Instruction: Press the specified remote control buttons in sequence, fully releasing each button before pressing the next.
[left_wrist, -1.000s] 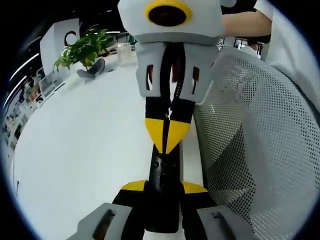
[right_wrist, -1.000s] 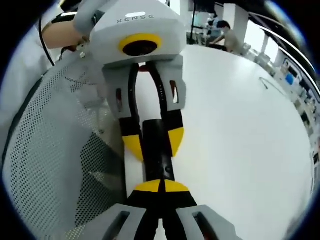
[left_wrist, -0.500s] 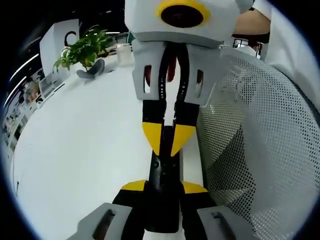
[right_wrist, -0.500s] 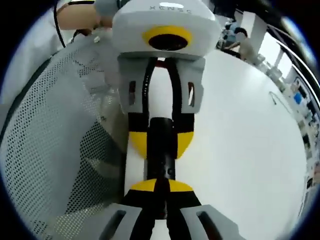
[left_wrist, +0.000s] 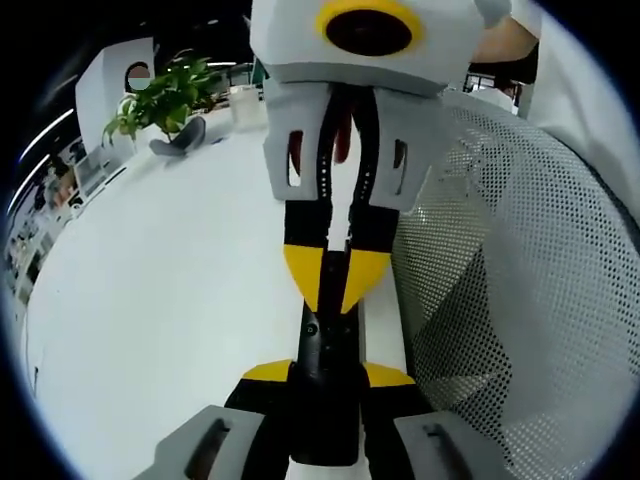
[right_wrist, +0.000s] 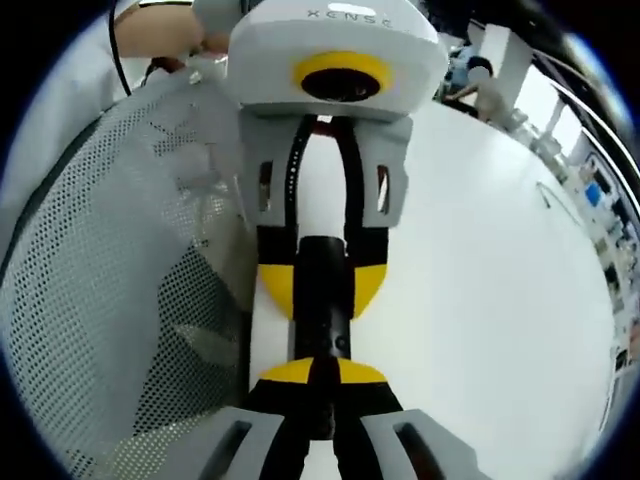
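A white table (left_wrist: 150, 300) spreads under both claws and runs away ahead of them; in the right gripper view it (right_wrist: 480, 300) lies to the right of that claw. A mesh chair back (left_wrist: 510, 300) stands close on the right of the left claw, and the same mesh (right_wrist: 110, 300) rises on the left of the right claw. Beyond the mesh a person's arm (right_wrist: 165, 30) shows, above and left of the right claw. Far ahead and to the left of the left claw a plant (left_wrist: 165, 95) sits at the table's far edge.

The left claw (left_wrist: 325, 378) is clenched on the near end of a black remote (left_wrist: 322, 350), which runs straight forward between its yellow-tipped jaws. From the right gripper view the left claw (right_wrist: 322, 290) faces the camera and the remote (right_wrist: 322, 300) sits between its jaws, just ahead of the right claw's tips.

The right claw (right_wrist: 322, 375) has its jaws drawn together, yellow tips meeting, with nothing held between them. Seen from the left gripper view, the right claw (left_wrist: 335, 295) points down at the far part of the remote, its joined tips just above or touching the top face; which of the two cannot be told. The buttons are too small to make out.
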